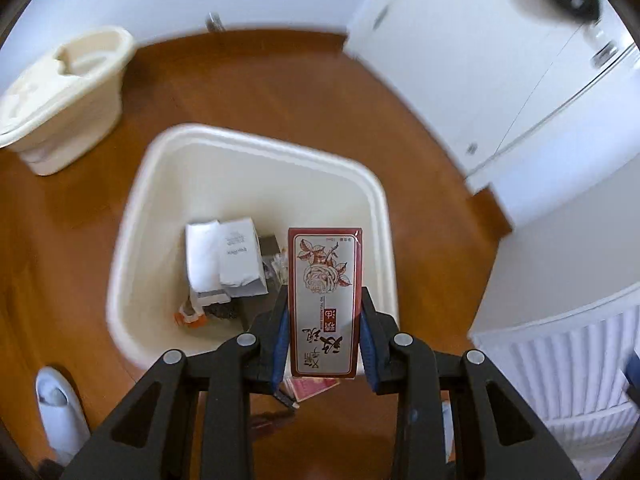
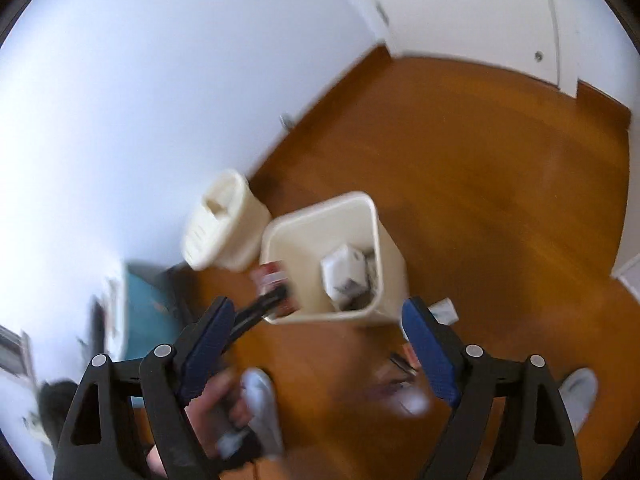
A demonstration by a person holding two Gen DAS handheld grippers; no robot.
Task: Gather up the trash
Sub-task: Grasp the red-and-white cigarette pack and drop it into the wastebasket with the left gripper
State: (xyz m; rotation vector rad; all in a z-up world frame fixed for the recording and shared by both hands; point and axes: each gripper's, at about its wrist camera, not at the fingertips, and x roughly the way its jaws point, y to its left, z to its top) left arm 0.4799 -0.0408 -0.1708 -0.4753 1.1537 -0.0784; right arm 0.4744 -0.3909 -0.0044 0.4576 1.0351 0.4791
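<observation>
Closest to my left lens is my left gripper (image 1: 325, 322), its blue pads clamped on the long sides of a red-and-silver rose-printed carton (image 1: 325, 304), which I hold upright over the near rim of the cream bin (image 1: 256, 148), partly above the bin's mouth and partly above the rim. My right gripper (image 2: 318, 344) hangs spread wide with nothing between its fingers, above the wooden floor (image 2: 500, 184) on the near side of the bin. The risk I see is in the release: the carton sits so close to the near wall that, if I let go here, I judge it could clip the rim and tip out onto the floor, so I would carry it further over the middle first. Inside the bin lie a torn white box (image 1: 224, 260), a dark grey scrap and a small orange-and-white piece, all bunched toward the near side. The bin's lid (image 1: 60, 96) stands apart on the floor by the wall. A few scraps (image 2: 404, 360) are on the floor near my feet; I cannot tell what they are.
</observation>
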